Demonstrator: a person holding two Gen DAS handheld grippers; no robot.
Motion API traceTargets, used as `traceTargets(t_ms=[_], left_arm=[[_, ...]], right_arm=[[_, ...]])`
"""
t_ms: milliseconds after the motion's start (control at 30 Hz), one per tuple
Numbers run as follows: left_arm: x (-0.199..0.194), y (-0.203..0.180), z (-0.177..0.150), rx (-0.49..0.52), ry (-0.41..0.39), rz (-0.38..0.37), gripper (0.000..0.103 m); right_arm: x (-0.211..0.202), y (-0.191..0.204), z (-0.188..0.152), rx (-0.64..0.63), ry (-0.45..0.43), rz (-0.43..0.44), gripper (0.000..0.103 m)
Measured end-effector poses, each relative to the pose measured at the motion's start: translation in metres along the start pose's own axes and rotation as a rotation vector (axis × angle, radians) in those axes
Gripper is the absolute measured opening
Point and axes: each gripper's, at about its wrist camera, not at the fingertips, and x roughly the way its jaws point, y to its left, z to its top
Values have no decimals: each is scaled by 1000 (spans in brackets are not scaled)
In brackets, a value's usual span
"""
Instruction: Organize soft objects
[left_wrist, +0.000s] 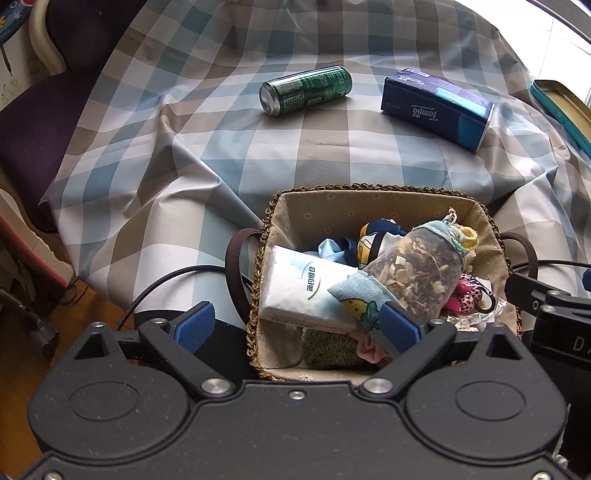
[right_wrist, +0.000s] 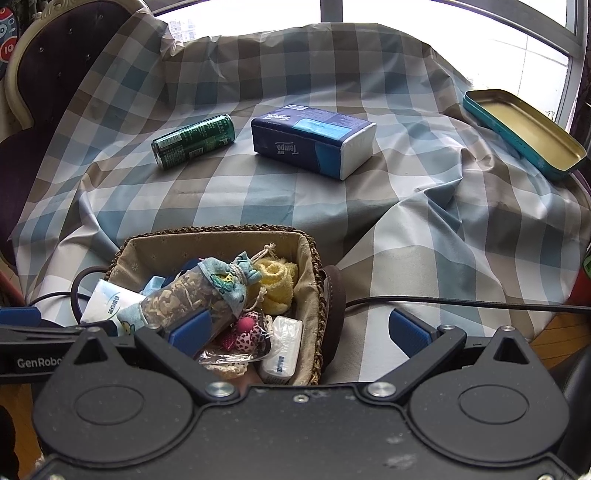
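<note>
A woven basket with a fabric liner stands at the near edge of the checked tablecloth. In it lie a white tissue pack, a sachet of wood chips, a yellow knit piece, a pink spotted item and a small tissue pack. A blue Tempo tissue pack lies farther back on the cloth. My left gripper hovers open over the basket's near left side. My right gripper is open over its right rim. Neither holds anything.
A green can lies on its side left of the blue pack. A teal tin lid rests at the far right. A dark upholstered chair stands at the left. Cables run along the table's near edge.
</note>
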Motion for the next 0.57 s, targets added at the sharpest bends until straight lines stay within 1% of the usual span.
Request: traceTargets(t_ms=[567], left_arm=[[-1, -12, 0, 47, 8, 15, 94]], right_arm=[[0, -6, -3, 30, -2, 25, 103]])
